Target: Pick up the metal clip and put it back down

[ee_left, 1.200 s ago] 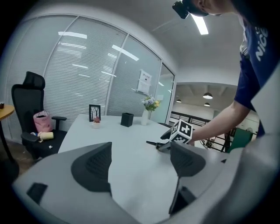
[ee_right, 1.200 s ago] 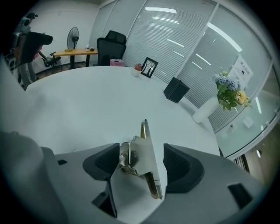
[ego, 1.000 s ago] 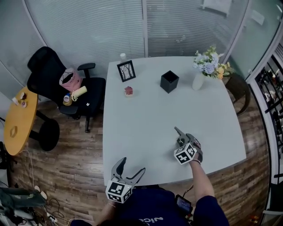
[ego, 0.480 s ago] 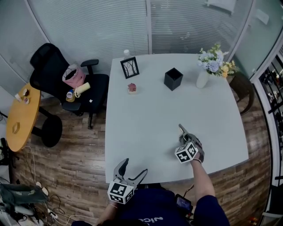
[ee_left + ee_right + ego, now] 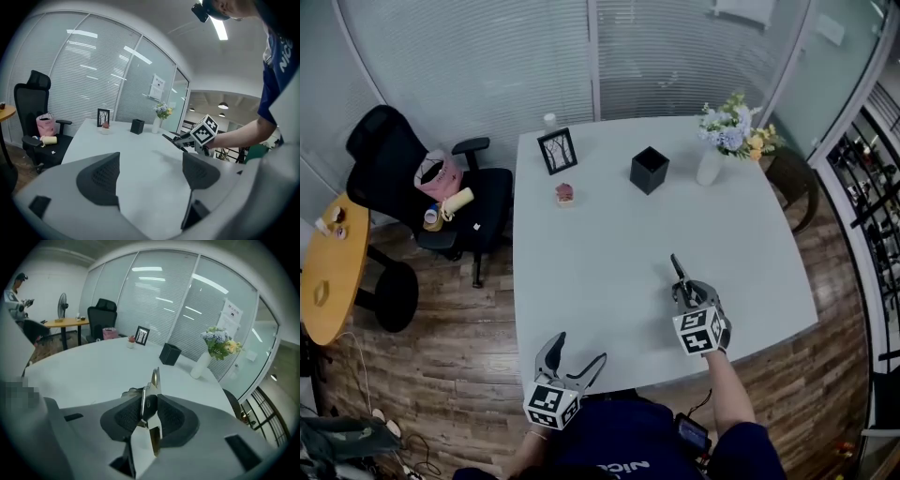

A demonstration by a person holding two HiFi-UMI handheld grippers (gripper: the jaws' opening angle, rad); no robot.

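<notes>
Metal clip [image 5: 153, 380]: pinched edge-on between the pads of my right gripper [image 5: 150, 402]. Its jaws have just been closing and now stand nearly together, with only the clip's thin body between them. One bright arm of the clip projects beyond my fingertips.

Position: the clip hangs over the near right part of the table [image 5: 581, 281]. In the left gripper view a shadow lies on the surface below it and apart from it, so I judge it clear of the top.

Left gripper [image 5: 150, 169]: at the near left edge of the table, jaws spread wide, nothing between them.

Surroundings: a black box [image 5: 653, 171] and a vase [image 5: 710, 164] of flowers stand far across the table, well apart from the clip. A frame [image 5: 557, 150] stands at the far left corner, and a chair [image 5: 394, 159] sits beyond the left edge.

Step in hand: the pick-up looks complete, and the put-down remains.

Next move: I should lower the clip onto the bare surface beneath it and part my jaws only once it rests there. Being thin and held on edge, it may tip as I let go.
</notes>
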